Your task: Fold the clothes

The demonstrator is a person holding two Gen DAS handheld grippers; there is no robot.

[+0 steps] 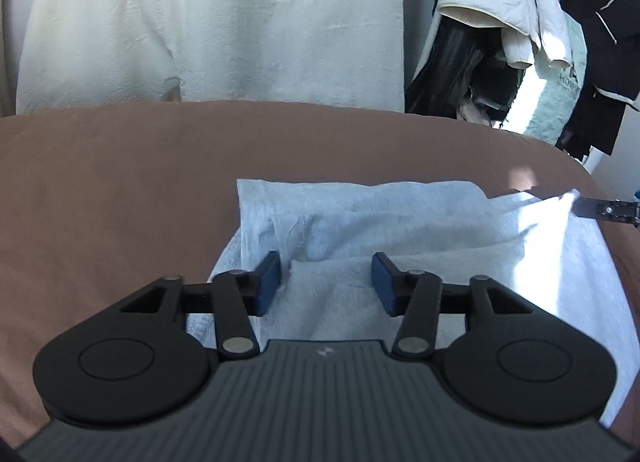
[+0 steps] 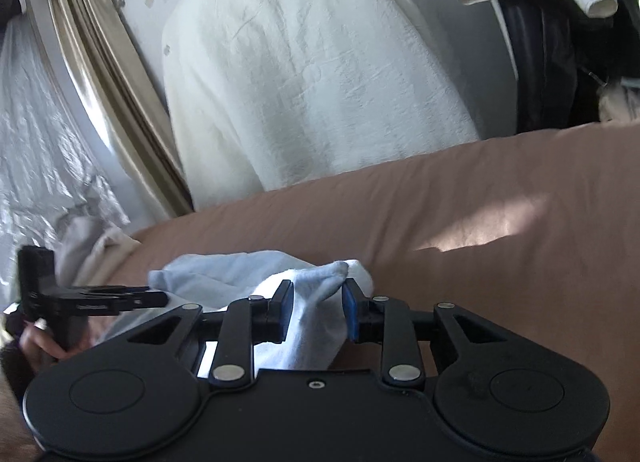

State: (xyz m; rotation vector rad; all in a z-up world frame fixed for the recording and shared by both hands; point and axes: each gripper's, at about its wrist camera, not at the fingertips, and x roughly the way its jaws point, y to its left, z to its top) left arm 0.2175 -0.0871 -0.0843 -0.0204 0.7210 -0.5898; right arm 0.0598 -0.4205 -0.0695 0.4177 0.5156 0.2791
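On the brown bed [image 1: 100, 189], toward its right edge in the left wrist view, there's one pale blue garment [image 1: 360, 221] lying partly folded, and that's the only piece of clothing on it as far as I can count. Can't really tell what kind of garment it is, the folds hide its shape and the near part is cut off behind the gripper body. Two grippers total. The left gripper [image 1: 325, 284] hovers over the near edge of the cloth with its fingers apart, blue pads clear on both sides, cloth lying under the gap, no pinch that I can see. The right gripper [image 2: 318, 312] has a bunched corner of the garment sitting between its fingers, which are spread a bit; the pads look close to the fabric but I can't tell if they actually press it. In the right wrist view the other gripper pokes in from the left, with a hand [image 2: 38, 346] half cut off by the frame edge. Behind the bed: one cream blanket [image 1: 224, 21], a curtain [image 2: 104, 73], and a pile of hanging coats [image 1: 520, 21], too jumbled to count.
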